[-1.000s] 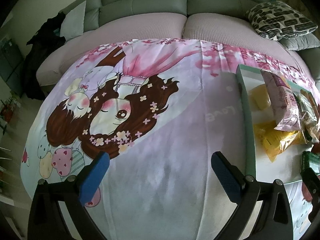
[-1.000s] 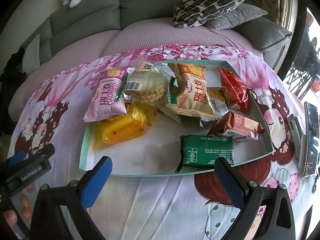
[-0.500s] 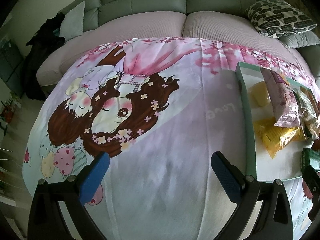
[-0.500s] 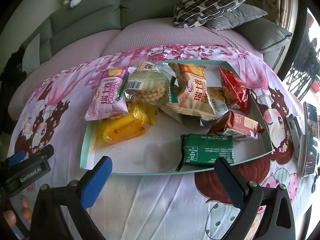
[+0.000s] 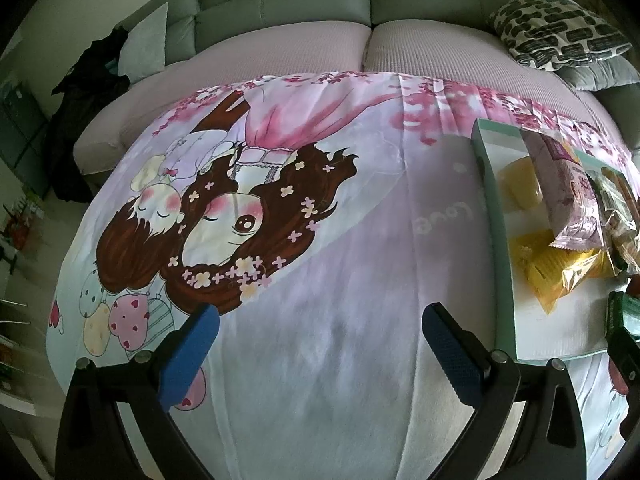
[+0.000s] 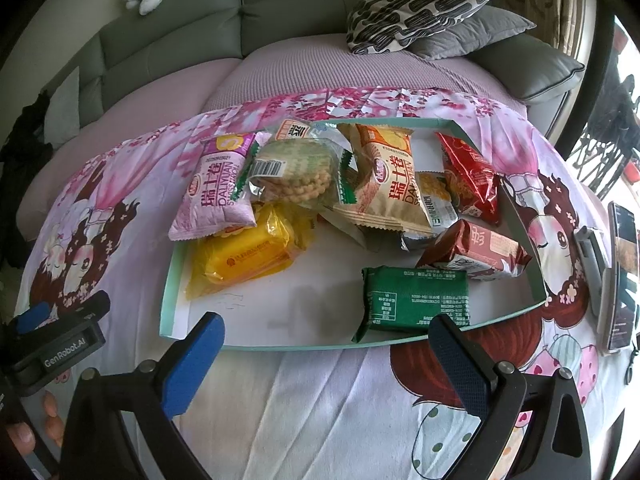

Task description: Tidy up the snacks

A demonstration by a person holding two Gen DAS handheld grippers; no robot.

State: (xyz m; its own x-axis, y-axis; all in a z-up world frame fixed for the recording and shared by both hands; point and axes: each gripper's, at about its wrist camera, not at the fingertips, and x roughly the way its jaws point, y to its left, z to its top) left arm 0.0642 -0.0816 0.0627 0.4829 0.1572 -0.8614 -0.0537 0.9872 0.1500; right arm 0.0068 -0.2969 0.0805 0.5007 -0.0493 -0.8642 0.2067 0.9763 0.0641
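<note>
Two views: your left gripper looks over bare printed cloth, your right one over the tray.
Sofa (image 6: 168, 36): grey-green, at the far side, with a patterned cushion (image 6: 416, 4) at its right end.
Cloth (image 5: 320, 340): pink cartoon print, spread over the bench under everything.
Tray (image 6: 170, 288): shallow, mint-rimmed, white inside; it lies on the cloth just beyond your right gripper and at the right edge of the left view (image 5: 494, 216).
Snacks: all inside the tray, bunched toward its far side.
Pink pack (image 6: 218, 188): far left, its near end resting on the yellow pack (image 6: 244, 260).
Biscuit pack (image 6: 296, 172): clear wrapper, leaning between the pink pack and the beige pack (image 6: 394, 184).
Red packs: one at the far right (image 6: 470, 178), one nearer (image 6: 476, 252).
Green pack (image 6: 416, 298): near right, just beyond your right fingers.
Left gripper (image 5: 318, 342): fingers spread wide, holding nothing, above the cloth left of the tray.
Right gripper (image 6: 326, 354): fingers spread wide, holding nothing, at the tray's near rim.
Phone (image 6: 622, 276): on the cloth well right of the tray.
</note>
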